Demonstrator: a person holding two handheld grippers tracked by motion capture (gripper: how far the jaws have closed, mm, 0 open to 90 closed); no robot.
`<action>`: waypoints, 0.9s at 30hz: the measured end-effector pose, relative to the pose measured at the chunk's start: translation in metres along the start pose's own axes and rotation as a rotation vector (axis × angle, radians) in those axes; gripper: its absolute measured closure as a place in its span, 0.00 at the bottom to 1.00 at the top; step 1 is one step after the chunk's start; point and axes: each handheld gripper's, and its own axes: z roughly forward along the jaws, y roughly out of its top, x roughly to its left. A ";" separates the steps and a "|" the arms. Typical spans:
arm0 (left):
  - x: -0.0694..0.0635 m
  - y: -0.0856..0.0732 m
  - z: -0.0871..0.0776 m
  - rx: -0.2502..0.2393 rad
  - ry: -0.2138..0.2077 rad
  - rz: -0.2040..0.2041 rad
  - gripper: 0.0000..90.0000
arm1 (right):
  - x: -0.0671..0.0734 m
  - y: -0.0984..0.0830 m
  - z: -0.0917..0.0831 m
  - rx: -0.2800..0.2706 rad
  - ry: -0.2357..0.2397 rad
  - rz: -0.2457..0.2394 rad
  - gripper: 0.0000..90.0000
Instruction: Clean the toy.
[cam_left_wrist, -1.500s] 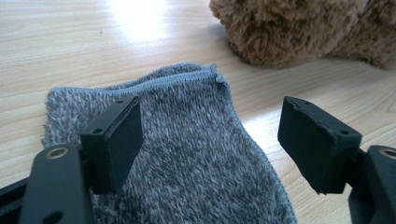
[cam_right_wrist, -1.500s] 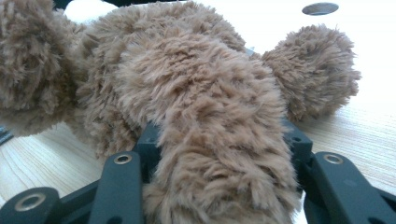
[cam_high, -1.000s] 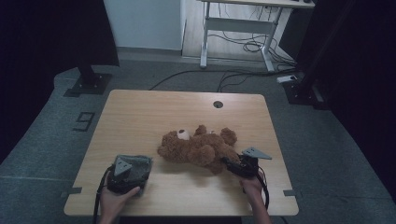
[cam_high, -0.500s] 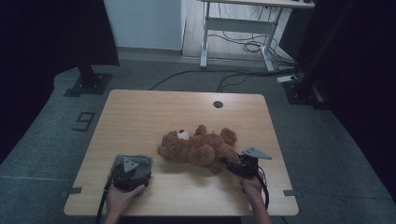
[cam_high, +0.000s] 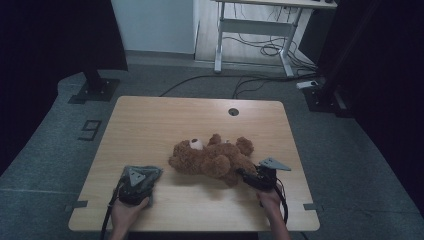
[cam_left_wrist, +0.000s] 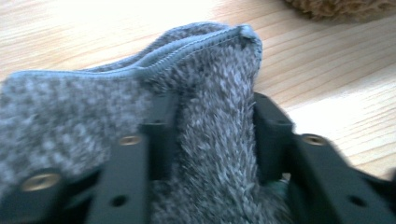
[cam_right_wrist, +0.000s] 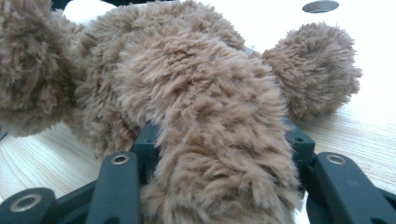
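Observation:
A brown teddy bear (cam_high: 212, 157) lies on its back in the middle of the wooden table (cam_high: 165, 120). My right gripper (cam_high: 245, 176) is at its right end, shut on one plush leg (cam_right_wrist: 210, 140), which bulges between the black jaws of that gripper (cam_right_wrist: 219, 135). At the front left lies a grey fuzzy pouch (cam_high: 150, 172) with a blue-grey zipper edge (cam_left_wrist: 187, 46). My left gripper (cam_high: 136, 179) sits over it. Its jaws have just been closing and now pinch a fold of the grey fabric (cam_left_wrist: 215, 140) between them, at the left gripper (cam_left_wrist: 212, 112).
A round cable hole (cam_high: 233, 111) sits near the table's far edge, also visible behind the bear as the hole (cam_right_wrist: 320, 6). Beyond the table stand a white desk frame (cam_high: 255, 35) with loose cables on the floor and dark stands at either side.
The left hand has edged slightly forward over the grey pouch. The bear and the right gripper have stayed where they were.

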 end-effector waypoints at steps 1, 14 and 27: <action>0.004 -0.001 -0.001 -0.009 -0.007 -0.009 0.76 | 0.000 0.000 0.000 0.000 0.000 0.000 0.54; 0.017 0.000 -0.021 -0.127 -0.188 -0.103 0.86 | 0.000 -0.002 0.000 -0.008 -0.007 0.013 0.47; 0.016 0.013 -0.057 -0.301 -0.278 -0.144 0.86 | -0.002 -0.007 -0.012 -0.057 0.008 0.029 0.40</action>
